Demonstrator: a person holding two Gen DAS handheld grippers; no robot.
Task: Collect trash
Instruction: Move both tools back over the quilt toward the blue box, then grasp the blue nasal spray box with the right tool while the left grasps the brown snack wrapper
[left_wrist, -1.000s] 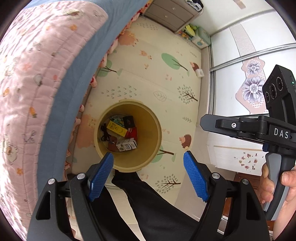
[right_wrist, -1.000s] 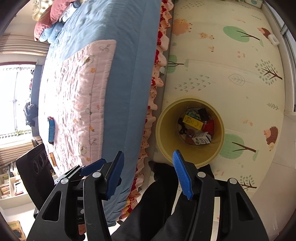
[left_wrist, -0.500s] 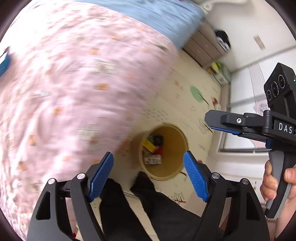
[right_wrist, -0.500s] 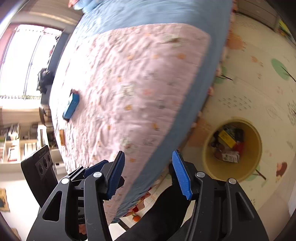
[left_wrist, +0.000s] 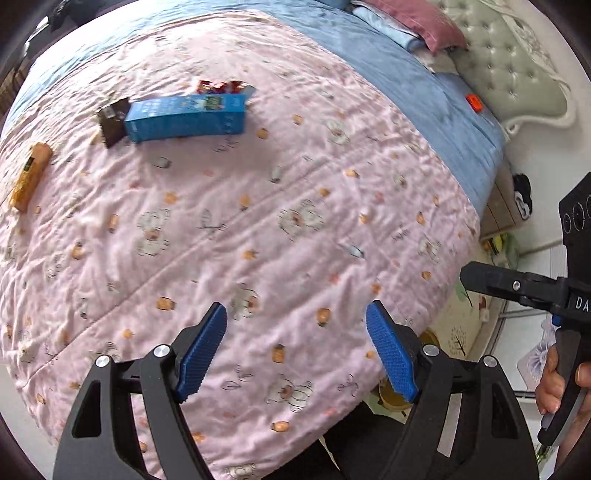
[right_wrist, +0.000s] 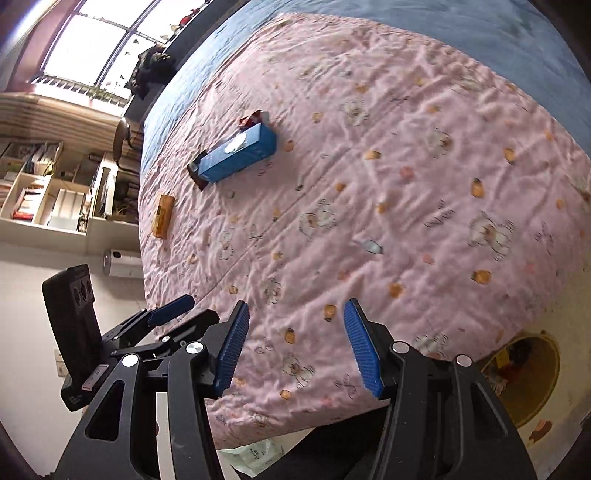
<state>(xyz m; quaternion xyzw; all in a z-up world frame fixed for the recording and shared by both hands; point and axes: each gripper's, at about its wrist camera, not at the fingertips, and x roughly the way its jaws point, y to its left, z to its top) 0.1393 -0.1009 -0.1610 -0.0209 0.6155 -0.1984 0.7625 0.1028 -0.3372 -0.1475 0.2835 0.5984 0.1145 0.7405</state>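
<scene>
Both grippers hung over the pink quilt that covered the near part of the bed; the left gripper stood released, its blue pads wide apart with nothing but quilt showing between them; the right gripper was likewise released and empty, its pads parted less widely. In the left wrist view the right gripper's black body showed at the right edge, with a hand wrapped round its handle.

The trash lay toward the quilt's far left corner, well apart from both grippers; a blue carton lay on its side, long edge roughly along the quilt's far edge; a dark brown wrapper touched its left end, and a red wrapper peeked out just behind its far side; an orange packet lay apart from these, close to the quilt's left edge. In the right wrist view the same carton sat with the orange packet nearer the quilt's left edge.

Beyond the quilt stretched a blue sheet with a small orange thing on it near the pillows at the padded headboard.

The yellow bin stood on the floor beside the bed's near right corner, partly hidden by the quilt's edge, with scraps already inside.
</scene>
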